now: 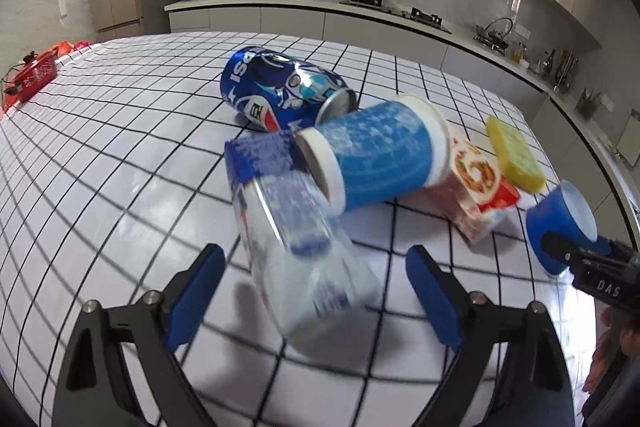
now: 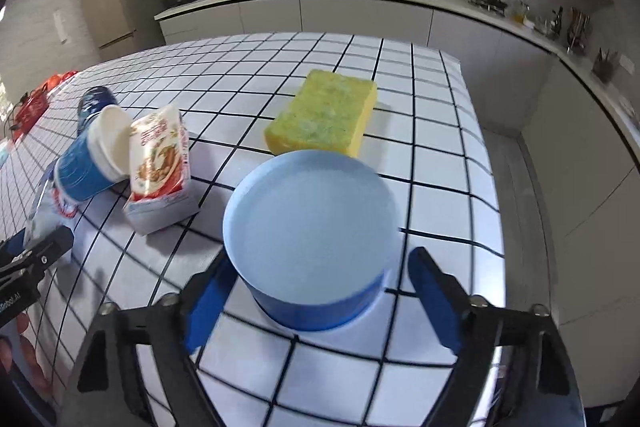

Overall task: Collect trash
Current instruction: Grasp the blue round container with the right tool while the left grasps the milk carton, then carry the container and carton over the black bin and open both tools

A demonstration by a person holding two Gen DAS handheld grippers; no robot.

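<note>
Our left tool [image 1: 316, 291] gapes around the clear bottle [image 1: 296, 247]; just right of the bottle, our right tool [image 2: 320, 297] stands open around the blue cup [image 2: 312, 239].

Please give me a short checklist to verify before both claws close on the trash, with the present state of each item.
1. Plastic bottle lies between the pads of the left claw: ok, pads stand apart from it.
2. Small blue cup sits between the pads of the right claw: ok; left pad is close, contact cannot tell.
3. Big blue cup is clear of the bottle: not ok, it leans over the bottle's cap end.
4. Yellow sponge is clear of the right claw: ok, it lies behind the small cup.
5. Small cup is empty: cannot tell, the picture is blurred.
</note>
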